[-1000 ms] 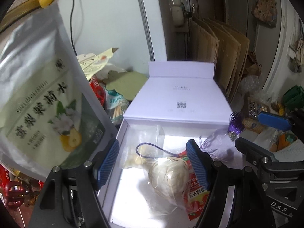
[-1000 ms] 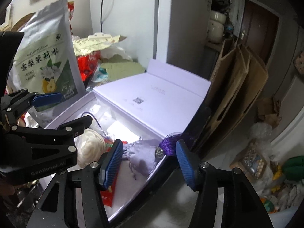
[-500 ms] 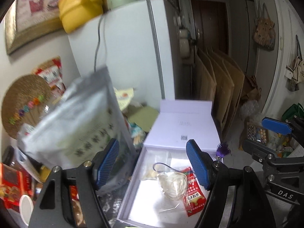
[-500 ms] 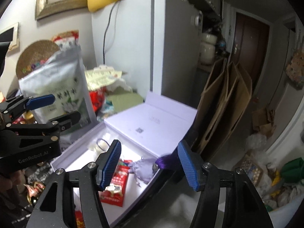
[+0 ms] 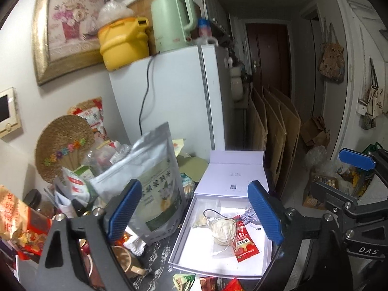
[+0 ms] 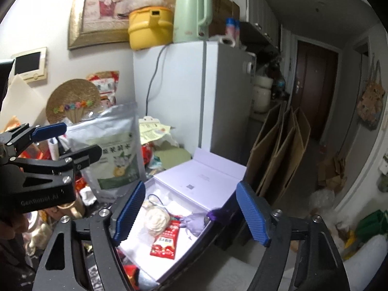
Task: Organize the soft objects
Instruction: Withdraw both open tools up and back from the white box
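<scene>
An open white box (image 5: 232,177) sits on the dark counter, also in the right wrist view (image 6: 206,177). Inside lie a cream yarn ball in clear wrap (image 5: 222,228) (image 6: 157,219), a red snack packet (image 5: 244,242) (image 6: 166,240) and a lilac drawstring pouch with a purple tassel (image 6: 195,223) (image 5: 249,217) at the box's right edge. My left gripper (image 5: 195,214) is open and empty, high above the box. My right gripper (image 6: 190,214) is open and empty, also raised above it.
A silver tea pouch (image 5: 155,184) stands left of the box among cluttered packets. A white fridge (image 5: 174,101) is behind, with a yellow pot (image 5: 123,42) and green kettle (image 5: 173,21) on top. Cardboard sheets (image 5: 274,169) lean to the right.
Both grippers have pulled up and back from the box, which now looks smaller and lower. The lilac pouch lies in the box, free of the right gripper.
</scene>
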Demonstrator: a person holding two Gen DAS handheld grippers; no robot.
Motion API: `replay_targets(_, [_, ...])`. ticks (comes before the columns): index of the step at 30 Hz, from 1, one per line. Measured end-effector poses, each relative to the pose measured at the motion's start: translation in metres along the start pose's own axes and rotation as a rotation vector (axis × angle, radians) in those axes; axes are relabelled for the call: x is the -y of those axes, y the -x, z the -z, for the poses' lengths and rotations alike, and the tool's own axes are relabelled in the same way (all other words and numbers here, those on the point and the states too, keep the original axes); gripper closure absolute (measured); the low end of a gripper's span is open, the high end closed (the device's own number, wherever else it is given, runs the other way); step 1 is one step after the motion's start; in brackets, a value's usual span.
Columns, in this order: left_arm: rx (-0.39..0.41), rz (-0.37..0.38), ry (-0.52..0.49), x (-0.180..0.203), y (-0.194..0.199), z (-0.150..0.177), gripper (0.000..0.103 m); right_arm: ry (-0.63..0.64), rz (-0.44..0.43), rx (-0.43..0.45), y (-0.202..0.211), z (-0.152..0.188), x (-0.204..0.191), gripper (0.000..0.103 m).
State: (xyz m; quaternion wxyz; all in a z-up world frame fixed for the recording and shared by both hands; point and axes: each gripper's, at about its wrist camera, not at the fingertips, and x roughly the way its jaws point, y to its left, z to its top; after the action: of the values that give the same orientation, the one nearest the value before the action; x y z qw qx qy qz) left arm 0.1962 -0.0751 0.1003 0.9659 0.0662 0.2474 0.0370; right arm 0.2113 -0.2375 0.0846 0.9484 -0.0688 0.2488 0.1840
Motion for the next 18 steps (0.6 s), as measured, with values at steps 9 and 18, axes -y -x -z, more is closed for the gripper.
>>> replay_targets(9, [0.014, 0.003, -0.015, -0.005, 0.056, 0.029, 0.012, 0.023, 0.004, 0.069, 0.054, 0.018, -0.023, 0.019])
replay_targets(18, [-0.005, 0.012, 0.032, -0.013, 0.083, 0.072, 0.012, 0.06, -0.001, 0.071, 0.08, 0.054, -0.046, 0.018])
